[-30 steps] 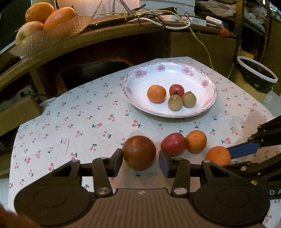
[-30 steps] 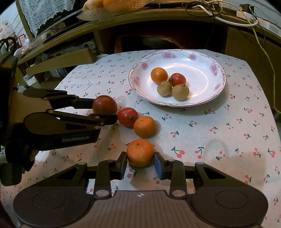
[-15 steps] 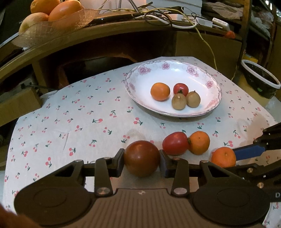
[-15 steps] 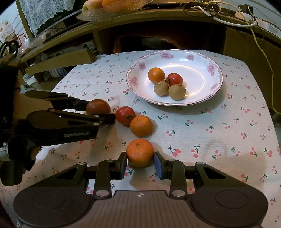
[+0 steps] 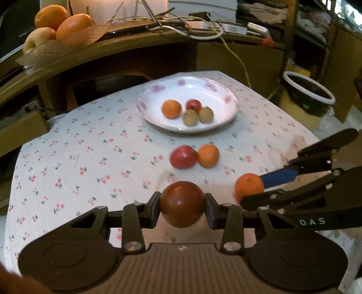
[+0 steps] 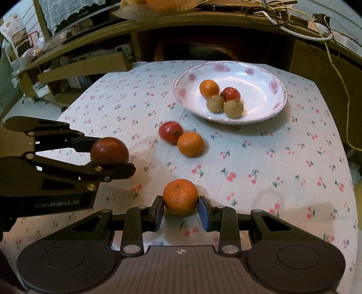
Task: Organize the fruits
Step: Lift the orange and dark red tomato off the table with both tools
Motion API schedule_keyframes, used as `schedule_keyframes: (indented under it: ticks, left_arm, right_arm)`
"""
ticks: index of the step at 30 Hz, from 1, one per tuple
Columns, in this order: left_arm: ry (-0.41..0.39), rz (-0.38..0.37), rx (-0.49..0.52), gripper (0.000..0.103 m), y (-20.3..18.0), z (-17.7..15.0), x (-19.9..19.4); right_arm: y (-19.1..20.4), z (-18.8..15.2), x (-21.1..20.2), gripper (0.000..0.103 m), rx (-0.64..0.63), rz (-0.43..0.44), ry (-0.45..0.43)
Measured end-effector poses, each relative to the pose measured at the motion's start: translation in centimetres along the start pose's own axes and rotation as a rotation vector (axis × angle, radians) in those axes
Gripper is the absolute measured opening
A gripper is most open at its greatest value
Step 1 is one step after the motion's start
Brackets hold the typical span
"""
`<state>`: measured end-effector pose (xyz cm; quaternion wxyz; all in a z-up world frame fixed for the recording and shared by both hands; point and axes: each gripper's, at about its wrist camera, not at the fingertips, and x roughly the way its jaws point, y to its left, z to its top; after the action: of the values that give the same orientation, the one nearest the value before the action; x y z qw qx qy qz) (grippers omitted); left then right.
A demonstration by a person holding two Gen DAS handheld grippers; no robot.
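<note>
- While the left hand-held gripper (image 5: 182, 204) clamps the tomato (image 5: 182, 203) above the surface (image 5: 67, 158), the right hand-held gripper (image 6: 181, 210) pinches an orange (image 6: 180, 196).
- Next, as I judge: carry both to the plate (image 6: 267, 74).

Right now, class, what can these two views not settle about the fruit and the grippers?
- Right gripper: whether its pads touch the orange; the fruit's curve hides the contact.
- Dark tomato: its underside, hidden by its own bulk, left view.
- Shelf fruit: cut off by the top edge, right view.
- Plate fruit: blurred, left view.
</note>
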<state>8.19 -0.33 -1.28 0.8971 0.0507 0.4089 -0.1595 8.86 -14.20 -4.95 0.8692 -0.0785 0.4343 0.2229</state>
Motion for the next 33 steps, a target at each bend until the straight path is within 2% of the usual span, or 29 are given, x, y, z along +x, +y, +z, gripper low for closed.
schedule_keyframes:
  ticks: [11,18,22,33]
  left_arm:
    - [0.059,0.017,0.062,0.045,-1.9,-3.2,-0.5]
    - [0.057,0.021,0.081,0.046,-2.1,-3.4,-0.7]
    - [0.066,0.019,0.070,0.047,-2.1,-3.4,-0.8]
    - [0.063,0.017,0.022,0.047,-1.9,-3.6,-1.7]
  right_arm:
    - [1.1,-2.0,-0.9,0.034,-0.035,-0.030,0.001]
    - [1.2,-2.2,-1.0,0.035,-0.043,-0.026,-0.006]
    - [1.2,-2.2,-1.1,0.039,-0.038,-0.021,-0.008]
    - [1.1,-1.9,-1.1,0.040,-0.018,-0.009,-0.027]
